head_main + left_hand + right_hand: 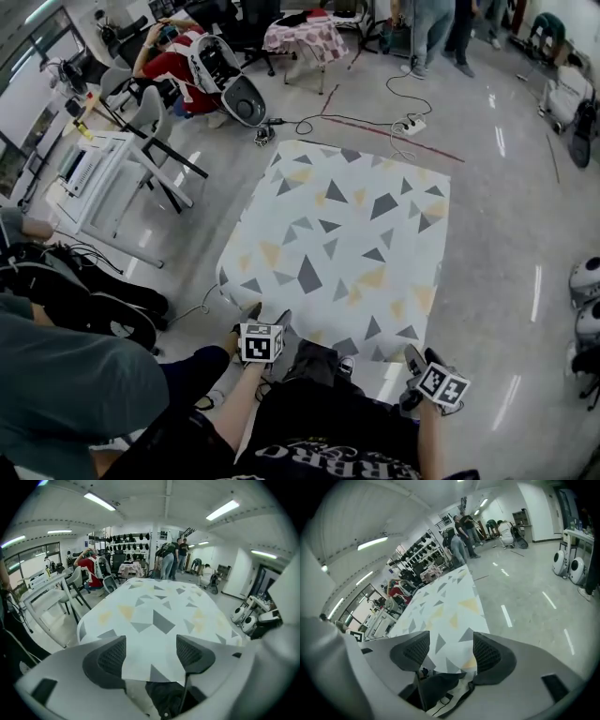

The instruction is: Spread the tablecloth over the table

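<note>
**A:** From the head view, where's the tablecloth (342, 239)?

**B:** Draped flat over the bench in the middle of the floor (487, 197). It's white with grey and yellow triangles, and its edges hang down the sides. The left gripper (267, 314) and right gripper (422, 358) are at its near edge, one by each near corner.

**A:** And the left gripper view?

**B:** The jaws are spread wide, pinching nothing. The cloth's near hem shows in the gap beyond them, lying smooth.

**A:** The right gripper view?

**B:** The jaws stand apart there too, and hold nothing. The cloth's near corner shows between them, patterned top stretching away towards people (461, 529) standing at the far end.
</note>
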Motion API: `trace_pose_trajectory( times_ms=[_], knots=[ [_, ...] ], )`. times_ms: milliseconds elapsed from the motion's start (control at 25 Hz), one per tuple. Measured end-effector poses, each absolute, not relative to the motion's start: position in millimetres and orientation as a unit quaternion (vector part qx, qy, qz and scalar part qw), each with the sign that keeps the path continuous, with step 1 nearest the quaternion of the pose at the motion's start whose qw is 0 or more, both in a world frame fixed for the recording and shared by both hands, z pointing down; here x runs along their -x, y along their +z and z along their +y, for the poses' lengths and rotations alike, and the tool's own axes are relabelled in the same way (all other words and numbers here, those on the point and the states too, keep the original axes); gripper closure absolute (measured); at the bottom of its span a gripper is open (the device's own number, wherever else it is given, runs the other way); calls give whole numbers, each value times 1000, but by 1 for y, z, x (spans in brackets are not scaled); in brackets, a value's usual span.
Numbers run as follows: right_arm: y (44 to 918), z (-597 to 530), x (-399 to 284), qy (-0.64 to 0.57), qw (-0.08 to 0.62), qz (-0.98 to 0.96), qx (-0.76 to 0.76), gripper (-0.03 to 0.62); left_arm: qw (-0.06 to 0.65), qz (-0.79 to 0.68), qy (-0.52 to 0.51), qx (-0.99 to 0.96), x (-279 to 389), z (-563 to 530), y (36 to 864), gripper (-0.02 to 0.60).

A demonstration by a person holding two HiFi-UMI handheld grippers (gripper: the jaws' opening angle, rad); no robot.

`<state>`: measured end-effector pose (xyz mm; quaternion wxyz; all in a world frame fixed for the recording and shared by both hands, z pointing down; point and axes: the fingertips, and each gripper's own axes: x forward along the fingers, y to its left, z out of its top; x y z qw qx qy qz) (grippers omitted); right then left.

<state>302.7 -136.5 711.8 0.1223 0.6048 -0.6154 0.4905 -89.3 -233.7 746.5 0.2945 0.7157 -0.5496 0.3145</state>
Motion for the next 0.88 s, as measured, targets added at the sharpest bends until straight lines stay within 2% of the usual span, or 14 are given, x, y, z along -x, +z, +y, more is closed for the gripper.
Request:
trace_pose_trajectory(
  times_ms=[280, 480, 640, 880],
  knots=[
    [661, -159, -261, 459, 78, -697, -546, 346, 259, -489, 278, -785, 37, -225, 688, 245],
    [633, -167, -246, 446, 50, -721, -528, 400, 234, -437, 253, -831, -1, -213, 643, 279],
    [615, -173, -236, 434, 37, -737, -517, 427, 202, -397, 240, -862, -27, -214, 611, 314],
    [586, -178, -221, 415, 11, -744, -523, 484, 186, -360, 210, -890, -46, -211, 582, 407]
  ],
)
